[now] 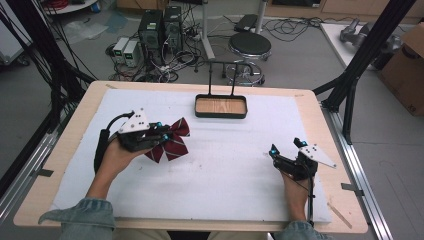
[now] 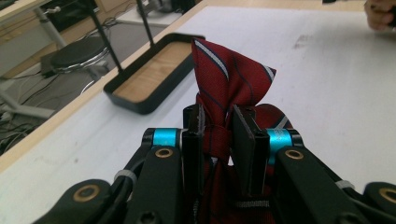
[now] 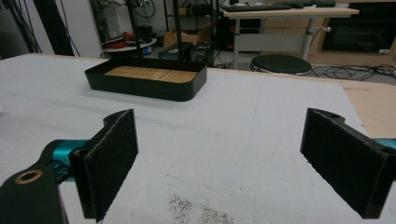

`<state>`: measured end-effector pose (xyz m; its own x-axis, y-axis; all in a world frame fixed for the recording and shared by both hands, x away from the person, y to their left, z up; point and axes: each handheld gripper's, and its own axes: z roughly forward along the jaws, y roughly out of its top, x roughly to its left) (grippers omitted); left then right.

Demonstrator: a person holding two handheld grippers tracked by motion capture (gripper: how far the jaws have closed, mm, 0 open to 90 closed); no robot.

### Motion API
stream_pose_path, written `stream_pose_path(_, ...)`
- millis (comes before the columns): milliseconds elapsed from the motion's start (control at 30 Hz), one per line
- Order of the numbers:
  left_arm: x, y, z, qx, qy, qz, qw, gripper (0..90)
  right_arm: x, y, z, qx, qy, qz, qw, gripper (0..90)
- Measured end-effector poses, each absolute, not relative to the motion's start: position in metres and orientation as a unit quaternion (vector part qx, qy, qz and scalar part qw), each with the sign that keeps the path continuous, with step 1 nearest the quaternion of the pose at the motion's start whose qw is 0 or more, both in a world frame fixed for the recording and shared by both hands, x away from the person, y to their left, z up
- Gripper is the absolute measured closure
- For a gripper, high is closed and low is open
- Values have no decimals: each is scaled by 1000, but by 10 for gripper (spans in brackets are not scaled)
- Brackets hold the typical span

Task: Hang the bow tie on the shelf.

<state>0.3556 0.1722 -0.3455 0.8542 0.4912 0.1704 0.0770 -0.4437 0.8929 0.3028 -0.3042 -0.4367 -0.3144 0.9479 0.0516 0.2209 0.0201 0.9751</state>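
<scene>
Bow tie, dark red with pale stripes, sits at the left of the white-covered table, pinched at its centre knot by the left tool. In the high view its long axis runs roughly from the near side up toward the far right (one wing points at the tray); whether it touches the cloth is hard to tell. The right tool hovers well apart at the right, jaws spread wide, holding nothing.
</scene>
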Motion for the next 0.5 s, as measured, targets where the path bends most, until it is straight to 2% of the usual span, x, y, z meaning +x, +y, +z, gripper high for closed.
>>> stream_pose_path(300, 399, 142, -312, 819, 146, 181, 525, 741, 303, -305, -437, 470, 624, 519, 348, 103)
stream_pose_path(500, 429, 126, -297, 811, 155, 180, 535, 741, 304, -306, -438, 471, 623, 520, 347, 103)
